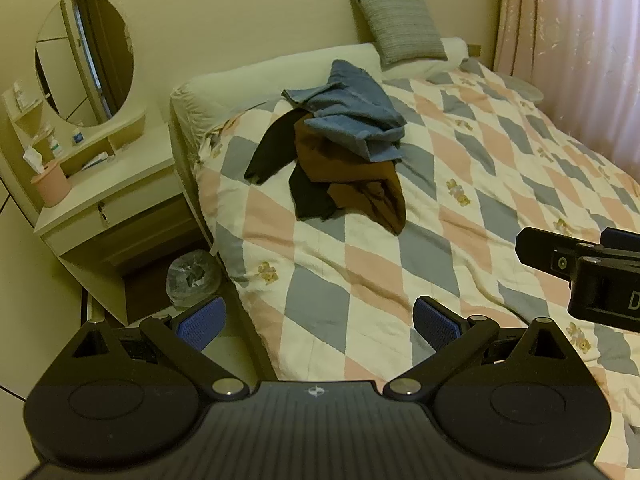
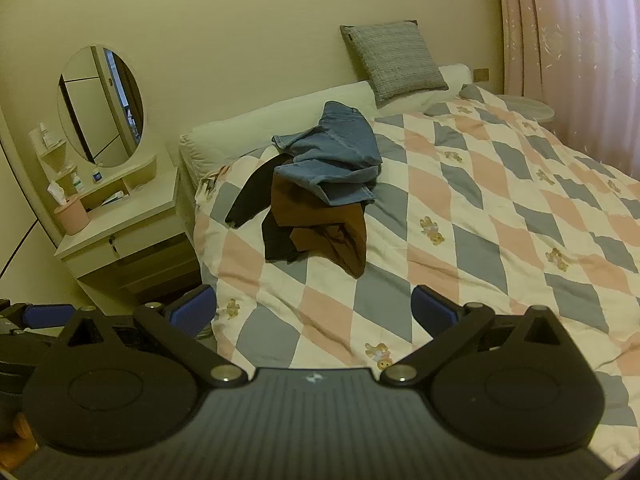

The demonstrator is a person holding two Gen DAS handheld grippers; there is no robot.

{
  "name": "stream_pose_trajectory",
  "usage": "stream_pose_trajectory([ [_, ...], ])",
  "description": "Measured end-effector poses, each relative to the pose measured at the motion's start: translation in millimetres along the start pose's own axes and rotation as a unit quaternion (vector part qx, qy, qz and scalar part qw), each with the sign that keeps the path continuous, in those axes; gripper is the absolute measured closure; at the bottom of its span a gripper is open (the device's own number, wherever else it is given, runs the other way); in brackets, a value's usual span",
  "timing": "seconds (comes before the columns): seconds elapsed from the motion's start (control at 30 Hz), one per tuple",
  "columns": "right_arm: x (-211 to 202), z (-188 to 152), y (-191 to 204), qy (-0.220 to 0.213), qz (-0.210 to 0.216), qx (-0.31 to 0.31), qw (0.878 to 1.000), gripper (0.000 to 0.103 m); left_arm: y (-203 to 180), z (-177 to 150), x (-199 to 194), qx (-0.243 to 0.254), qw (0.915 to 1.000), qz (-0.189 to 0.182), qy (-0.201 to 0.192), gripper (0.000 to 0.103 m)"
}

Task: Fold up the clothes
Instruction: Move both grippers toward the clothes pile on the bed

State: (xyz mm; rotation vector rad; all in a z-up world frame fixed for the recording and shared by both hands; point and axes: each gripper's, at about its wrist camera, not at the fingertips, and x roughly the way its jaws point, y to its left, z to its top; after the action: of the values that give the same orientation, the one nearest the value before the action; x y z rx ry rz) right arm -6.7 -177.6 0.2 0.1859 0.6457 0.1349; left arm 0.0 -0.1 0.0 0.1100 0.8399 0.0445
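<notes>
While both grippers hover spread and empty, unfolded clothes lie heaped on the bed.
Diamond-patterned quilt (image 1: 360, 280) carries the pile near its head end: blue jeans (image 1: 352, 116) atop a brown garment (image 1: 352, 184) and a black garment (image 1: 312, 196); left gripper (image 1: 318, 322) and right gripper (image 2: 314, 310) hang well short.

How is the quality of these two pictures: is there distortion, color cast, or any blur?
Left wrist view: strong fisheye bending, dark corners, yellowish cast; the left claw body is soft at the bottom edge, the clothes pile fairly sharp. Right wrist view: same bending and cast; the pink curtain glows brightly; the right claw is soft below.
</notes>
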Motion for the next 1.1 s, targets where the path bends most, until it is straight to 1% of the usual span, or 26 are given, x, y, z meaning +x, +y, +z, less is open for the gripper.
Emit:
stream_pose_trajectory([
  [0.1, 1, 1, 2, 0.000, 0.000, 0.000, 1.000, 0.000, -1, 0, 0, 0.000, 1.0000, 0.001, 0.001, 0.000],
  [0.2, 3, 1, -5, 0.001, 0.000, 0.000, 1.000, 0.000, -2, 0, 0, 0.000, 1.0000, -0.001, -0.002, 0.000],
  [0.3, -4, -2, -7, 0.001, 0.000, 0.000, 1.000, 0.000, -2, 2, 0, 0.004, 1.0000, 0.001, 0.000, 0.000],
  [0.4, 3, -2, -7, 0.002, -0.002, 0.000, 1.000, 0.000, -2, 3, 3, 0.002, 1.0000, 0.001, 0.000, 0.000],
  [0.7, 7, -4, -2, 0.002, -0.003, -0.002, 1.000, 0.000, 6, 2, 7, -0.010, 0.9999, 0.002, 0.003, 0.000],
  [0.97, 16, -3, 2, 0.010, -0.013, 0.000, 1.000, 0.000, 15, 4, 19, -0.016, 0.9997, -0.014, 0.010, 0.000],
  [1.1, 24, 0, 6, 0.014, -0.018, 0.002, 1.000, 0.000, 22, 7, 29, -0.017, 0.9996, -0.016, 0.014, 0.000],
])
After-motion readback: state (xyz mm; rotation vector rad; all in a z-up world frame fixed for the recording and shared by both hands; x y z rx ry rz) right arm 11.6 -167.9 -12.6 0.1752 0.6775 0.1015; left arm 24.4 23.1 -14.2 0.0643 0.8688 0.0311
